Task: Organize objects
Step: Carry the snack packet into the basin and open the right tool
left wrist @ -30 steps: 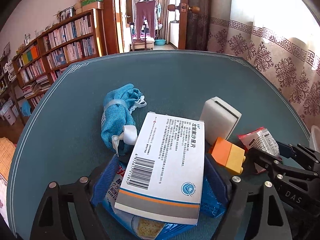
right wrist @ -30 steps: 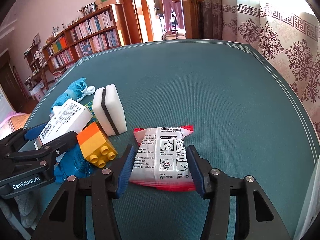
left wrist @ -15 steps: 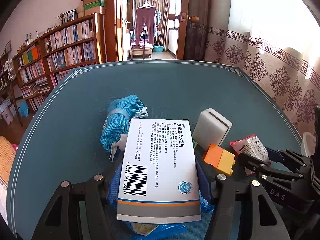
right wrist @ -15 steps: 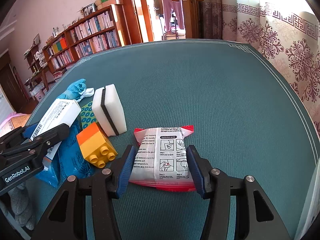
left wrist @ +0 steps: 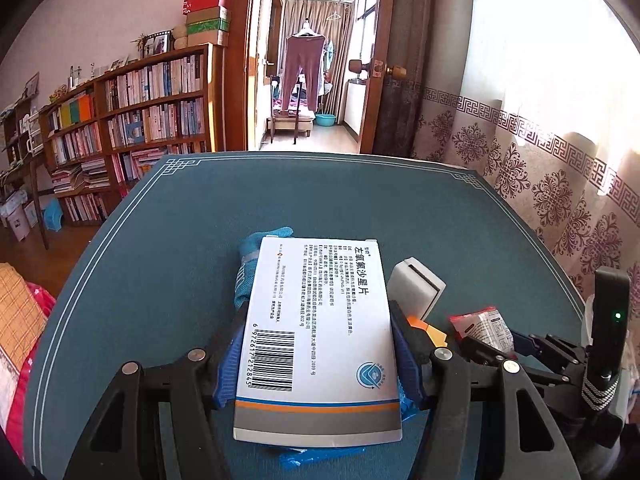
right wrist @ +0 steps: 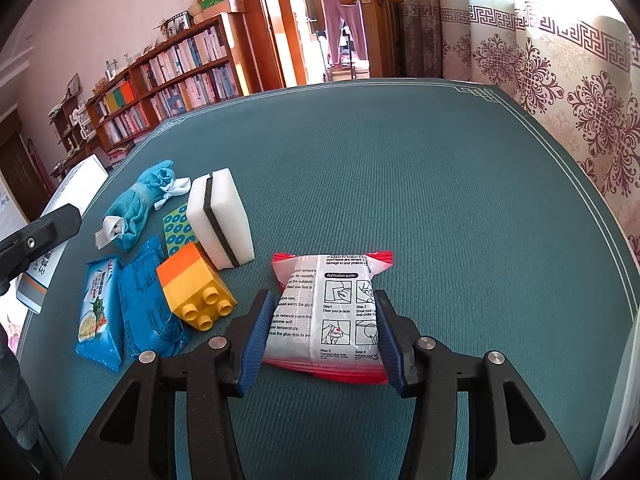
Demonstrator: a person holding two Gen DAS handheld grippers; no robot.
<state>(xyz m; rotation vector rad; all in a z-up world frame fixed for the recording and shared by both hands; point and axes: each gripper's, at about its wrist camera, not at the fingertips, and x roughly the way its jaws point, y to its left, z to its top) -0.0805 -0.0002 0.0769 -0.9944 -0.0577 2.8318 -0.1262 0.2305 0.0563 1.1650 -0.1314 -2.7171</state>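
My left gripper [left wrist: 318,344] is shut on a white medicine box [left wrist: 316,336] with a barcode and holds it lifted above the green table; the box also shows at the left edge of the right wrist view [right wrist: 60,216]. My right gripper [right wrist: 320,330] has its blue pads on both sides of a red-and-white packet [right wrist: 332,312] that lies on the table. Left of it lie an orange-yellow toy brick [right wrist: 192,284], a white sponge [right wrist: 220,218], a blue cloth bundle [right wrist: 138,204] and two blue snack packs [right wrist: 128,312].
The green tablecloth [right wrist: 400,168] stretches far ahead and right. A patterned curtain [right wrist: 560,60] hangs along the right edge. Bookshelves [left wrist: 132,128] and an open doorway [left wrist: 312,80] stand beyond the table's far side.
My left gripper has risen with the medicine box, off the blue snack packs, which now lie uncovered. The right gripper and packet have not moved.
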